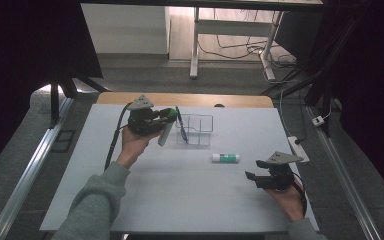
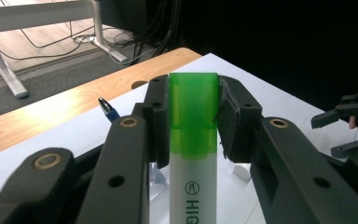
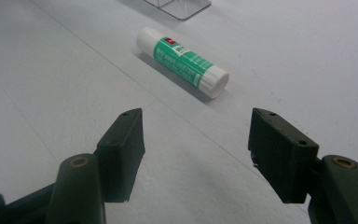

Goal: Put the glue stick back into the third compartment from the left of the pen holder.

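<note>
Forearms and hands come in from the bottom of the high view, the nearest things to that camera. The left gripper is lifted above the white table toward its far edge, clamped on a green-capped highlighter that hangs tilted just left of a clear organizer. A blue pen already leans in the organizer's left side. A glue stick lies flat right of the table's middle, and the right gripper sits low near the right edge, apart from it.

Left gripper view: the pads press on both sides of the highlighter at its green cap — a firm hold high on the body. The pen's tip shows beyond the jaws, and the right gripper stands farther off.

Right gripper view: the jaws stand wide with nothing between them, and the glue stick lies ahead on bare table, a corner of the organizer beyond it.

The step in hand looks like dropping the highlighter into the organizer. To do it well, bring the marker upright over a free compartment — clear of the pen — lower its base past the rim, and only then let go.
</note>
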`<state>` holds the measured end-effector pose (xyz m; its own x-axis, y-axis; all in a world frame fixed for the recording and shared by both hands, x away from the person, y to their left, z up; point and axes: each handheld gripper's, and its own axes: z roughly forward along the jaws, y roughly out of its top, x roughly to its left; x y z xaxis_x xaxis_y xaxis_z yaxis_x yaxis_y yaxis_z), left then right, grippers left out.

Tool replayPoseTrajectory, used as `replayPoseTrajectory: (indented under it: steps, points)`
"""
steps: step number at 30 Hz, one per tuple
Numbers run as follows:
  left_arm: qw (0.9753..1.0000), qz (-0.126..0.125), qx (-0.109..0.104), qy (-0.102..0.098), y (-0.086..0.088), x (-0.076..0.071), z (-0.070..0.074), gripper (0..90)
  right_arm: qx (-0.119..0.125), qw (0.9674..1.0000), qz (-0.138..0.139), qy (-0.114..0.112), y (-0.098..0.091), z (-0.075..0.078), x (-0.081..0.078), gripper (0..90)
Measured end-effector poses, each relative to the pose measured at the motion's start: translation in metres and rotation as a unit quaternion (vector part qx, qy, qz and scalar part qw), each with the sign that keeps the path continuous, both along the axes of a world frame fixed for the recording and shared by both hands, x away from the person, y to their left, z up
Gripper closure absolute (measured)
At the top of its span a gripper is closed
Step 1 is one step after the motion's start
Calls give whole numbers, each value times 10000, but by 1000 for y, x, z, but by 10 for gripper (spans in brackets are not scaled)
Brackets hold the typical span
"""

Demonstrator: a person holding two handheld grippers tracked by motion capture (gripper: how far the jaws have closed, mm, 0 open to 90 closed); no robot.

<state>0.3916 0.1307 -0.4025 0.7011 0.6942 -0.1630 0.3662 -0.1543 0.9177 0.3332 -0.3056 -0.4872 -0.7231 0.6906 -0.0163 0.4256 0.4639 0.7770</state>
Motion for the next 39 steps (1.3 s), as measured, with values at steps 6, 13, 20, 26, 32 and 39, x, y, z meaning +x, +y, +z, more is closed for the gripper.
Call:
replayPoseTrajectory:
  steps: [6,13,20,26,32,39]
  points:
    - [10000,3,17,4,-6,7,4,664,18,10000,-15,17,0,0,0,356]
    - [10000,-7,-19,28,-12,14,7,664,13,10000,-13,19,0,0,0,356]
    - [9999,99,-26,58,-16,21,6,664,-5,10000,-17,38,-1,-1,1,356]
    - [9999,124,-69,90,-18,26,7,664,-12,10000,-10,37,-1,-1,1,355]
    - [9998,134,-40,109,-21,30,7,664,10,10000,-27,30,-2,-2,1,355]
    - [9998,138,-9,120,-26,35,8,664,-12,10000,-22,42,-1,-2,2,355]
